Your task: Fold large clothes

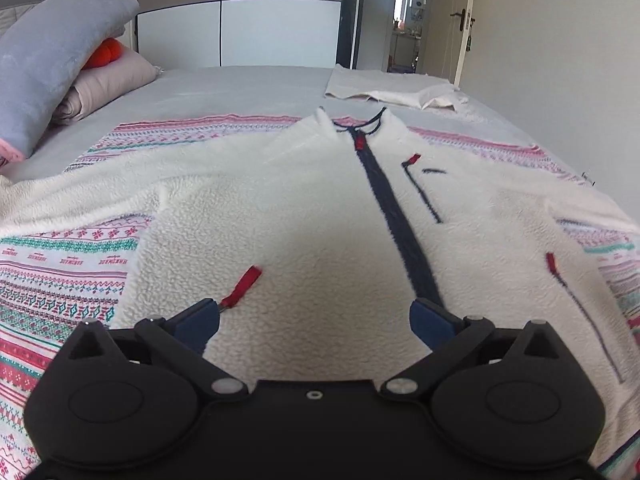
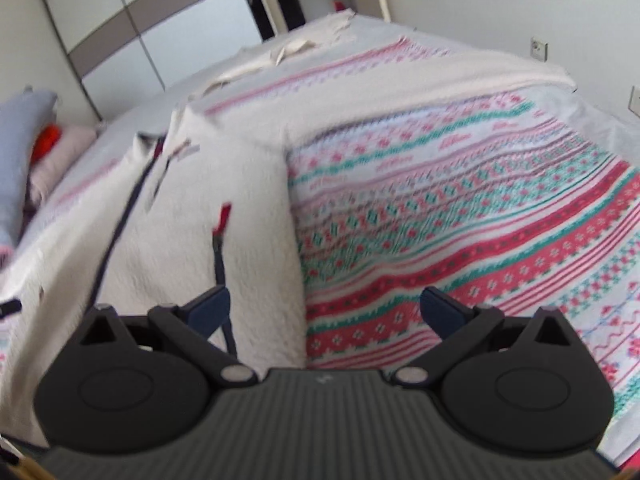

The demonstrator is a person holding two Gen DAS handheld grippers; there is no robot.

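The white fleece jacket [image 1: 304,208] lies flat, front up, straight ahead of my left gripper [image 1: 314,320], whose jaws are spread wide with nothing between them. My right gripper [image 2: 324,312], spread just as wide, straddles the jacket's side edge. Beneath the jacket is a patterned blanket [image 2: 460,216] covering the bed [image 1: 240,88]. Far ahead lies a cream cloth [image 1: 384,88]; ahead to my left are stacked pillows [image 1: 60,68], with a wardrobe [image 1: 240,20] and an open door [image 1: 456,16] beyond.

Hidden and blurred parts

The jacket [image 1: 304,208] hem is hiding behind the left gripper [image 1: 314,322], its sleeves are running off both edges; the right view is blurring.
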